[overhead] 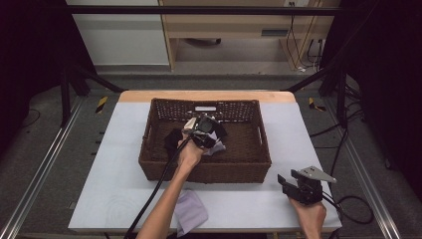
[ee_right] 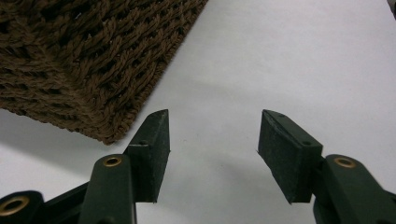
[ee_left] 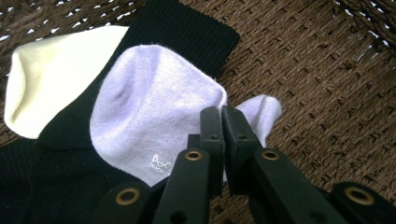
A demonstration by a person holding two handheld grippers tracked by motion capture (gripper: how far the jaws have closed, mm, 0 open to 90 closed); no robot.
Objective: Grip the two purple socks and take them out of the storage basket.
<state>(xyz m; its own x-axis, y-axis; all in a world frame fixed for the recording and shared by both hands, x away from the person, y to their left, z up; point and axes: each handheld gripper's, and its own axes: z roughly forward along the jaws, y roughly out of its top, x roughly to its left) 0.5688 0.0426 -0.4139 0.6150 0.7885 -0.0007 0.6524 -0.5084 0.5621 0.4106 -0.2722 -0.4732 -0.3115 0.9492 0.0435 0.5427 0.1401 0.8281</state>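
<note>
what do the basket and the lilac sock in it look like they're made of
Basket: woven brown fibre, probably wicker or twisted paper cord; coarse matte strands with open gaps near the rim. Lilac sock: soft knit fabric, likely cotton blend; fine fuzzy matte surface, small printed logo.

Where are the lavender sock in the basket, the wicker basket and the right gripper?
lavender sock (ee_left: 149,116): left gripper view, middle of its body.
wicker basket (overhead: 206,172): high view, near wall.
right gripper (ee_right: 212,154): right gripper view, gap midway between its open jaws.
</note>
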